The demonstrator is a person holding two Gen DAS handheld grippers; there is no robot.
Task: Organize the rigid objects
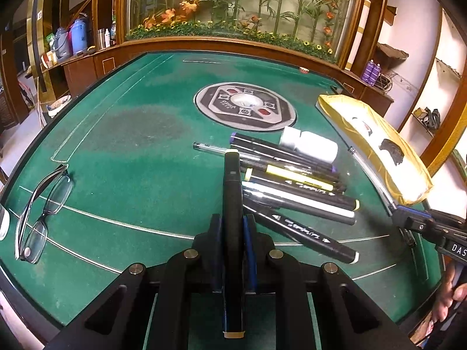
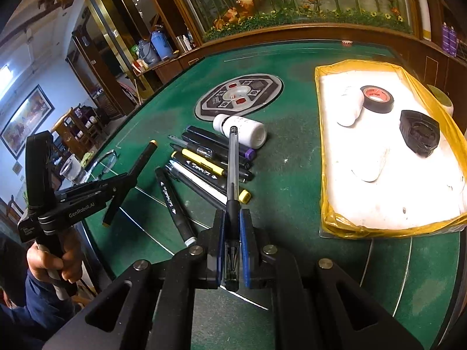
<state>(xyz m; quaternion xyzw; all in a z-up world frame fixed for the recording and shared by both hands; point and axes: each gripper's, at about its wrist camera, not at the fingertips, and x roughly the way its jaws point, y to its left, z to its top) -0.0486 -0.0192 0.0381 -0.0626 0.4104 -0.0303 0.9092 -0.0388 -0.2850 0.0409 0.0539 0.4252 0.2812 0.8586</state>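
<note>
Right gripper [image 2: 232, 250] is squeezed tight on a clear pen [image 2: 232, 175]; left gripper [image 1: 233, 250] is squeezed on a black marker [image 1: 232, 218] — both lifted off the pen pile [image 1: 292, 180]. Next, I think, carry them right into the yellow tray [image 2: 327, 145] — then let go gently.

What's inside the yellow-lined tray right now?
In the yellow-lined tray: a roll of black tape, a black cap-like part, and white pieces that are washed out by glare. Anything under them is hidden.
</note>
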